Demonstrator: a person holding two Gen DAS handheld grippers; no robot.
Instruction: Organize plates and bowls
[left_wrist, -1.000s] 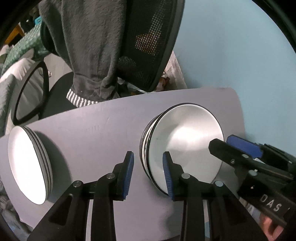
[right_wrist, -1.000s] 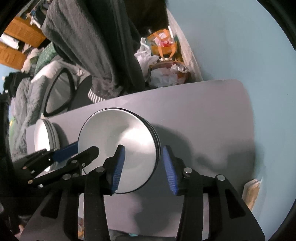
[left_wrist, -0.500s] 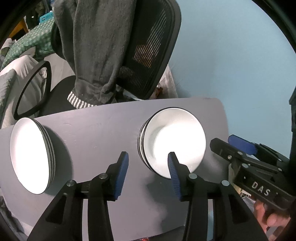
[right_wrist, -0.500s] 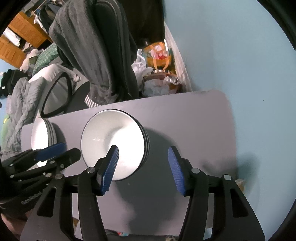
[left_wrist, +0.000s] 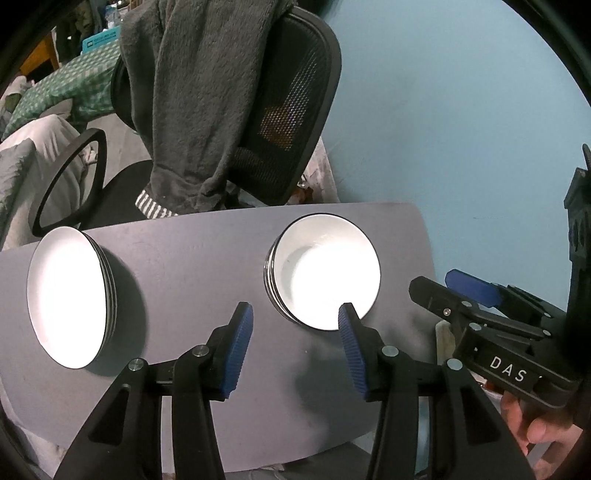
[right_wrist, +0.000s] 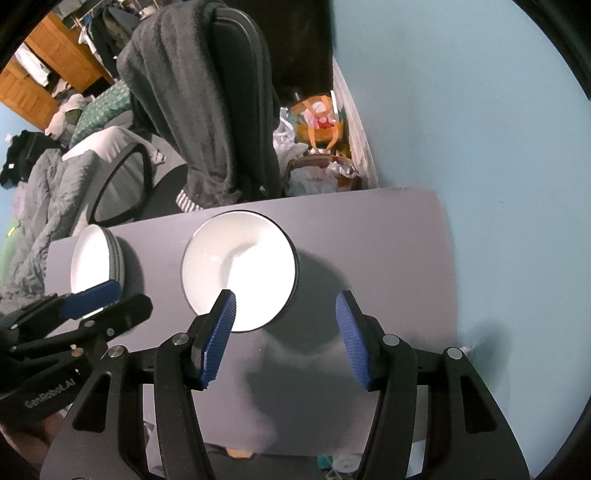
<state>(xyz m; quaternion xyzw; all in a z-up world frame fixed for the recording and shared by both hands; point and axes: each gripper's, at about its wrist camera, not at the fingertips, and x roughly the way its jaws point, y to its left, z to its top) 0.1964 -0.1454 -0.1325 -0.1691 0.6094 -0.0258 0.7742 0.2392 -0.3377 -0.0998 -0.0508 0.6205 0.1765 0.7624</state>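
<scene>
- Two stacks stand on the grey desk (left_wrist: 207, 258): a stack of bowls (left_wrist: 325, 273) toward the wall side and a stack of plates (left_wrist: 70, 295) at the far left end, well apart from each other.
- No loose dish shows anywhere else on the desk, so the sorting looks done or very close to it; I cannot tell whether more dishes wait out of view.
- The left claw (left_wrist: 295, 347) is spread, its jaws having just been opening, with nothing between them; it hangs above the desk in front of the bowls, pinching nothing.
- The right claw (right_wrist: 284, 336) is likewise spread, jaws just opened wider, empty, above the bowls' near rim and clear of it.
- Both stacks look even and settled, rims lined up.
- What seems left, at most, is a small nudge to square a stack, or drawing both claws away.
</scene>
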